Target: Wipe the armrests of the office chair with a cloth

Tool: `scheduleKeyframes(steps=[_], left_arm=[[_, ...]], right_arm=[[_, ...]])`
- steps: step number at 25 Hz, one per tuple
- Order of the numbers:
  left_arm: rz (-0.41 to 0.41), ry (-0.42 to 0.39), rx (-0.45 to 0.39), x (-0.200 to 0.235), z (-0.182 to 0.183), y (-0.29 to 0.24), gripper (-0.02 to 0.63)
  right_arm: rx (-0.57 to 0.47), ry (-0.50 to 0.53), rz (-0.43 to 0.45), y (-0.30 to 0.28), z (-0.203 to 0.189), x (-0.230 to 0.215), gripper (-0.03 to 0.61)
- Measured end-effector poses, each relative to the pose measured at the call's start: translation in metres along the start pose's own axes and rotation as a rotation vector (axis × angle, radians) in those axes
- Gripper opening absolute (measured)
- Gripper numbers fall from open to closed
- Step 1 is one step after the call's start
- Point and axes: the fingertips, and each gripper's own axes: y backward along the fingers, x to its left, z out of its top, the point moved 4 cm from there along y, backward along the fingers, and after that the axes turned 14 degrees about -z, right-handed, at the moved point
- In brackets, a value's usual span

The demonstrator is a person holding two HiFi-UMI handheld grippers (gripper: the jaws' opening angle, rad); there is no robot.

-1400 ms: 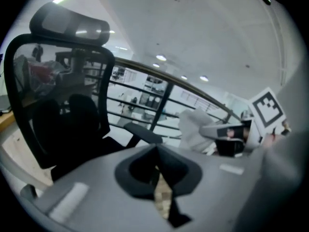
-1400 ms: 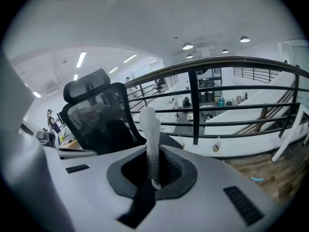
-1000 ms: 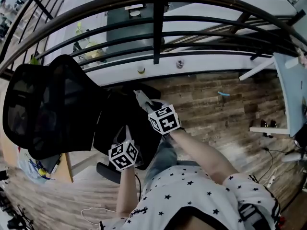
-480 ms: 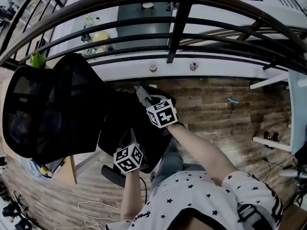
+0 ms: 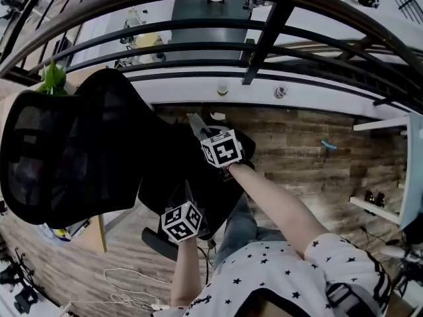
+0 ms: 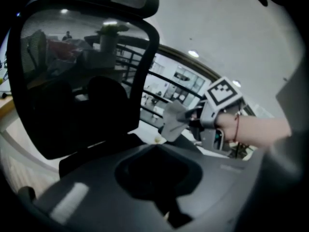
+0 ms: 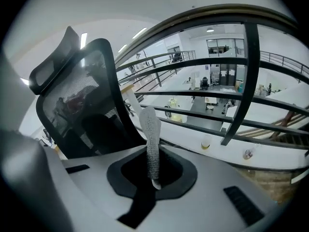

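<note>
Right gripper is clamped on a cloth, a pale grey, nubbly strip that stands up from between its closed jaws and tapers to a narrow end. Left gripper has its jaws together with nothing in them.

From the head view both grippers are over the dark seat of the black office chair, the right one further out, and a dark armrest shows just beside the left gripper's marker cube. That view does not show the cloth's weave; the right gripper view does, with the chair's mesh back and headrest to its left and a black railing behind. The left gripper view alone shows the cloth from the side, hanging in front of the right hand.

Each cube carries only black-and-white square markers.
</note>
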Motion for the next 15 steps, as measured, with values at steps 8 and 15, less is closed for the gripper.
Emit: scheduleKeyframes(steps=[8,15], left_arm=[[0.021,0.031,0.011,0.012,-0.014,-0.006,0.008],[0.031,0.044,0.023,0.016,-0.018,-0.007,0.008]], right_arm=[[0.045,0.044,-0.023,-0.037,-0.012,0.001,0.026],[0.083,0.090,-0.078,-0.053,-0.025,-0.014,0.026]])
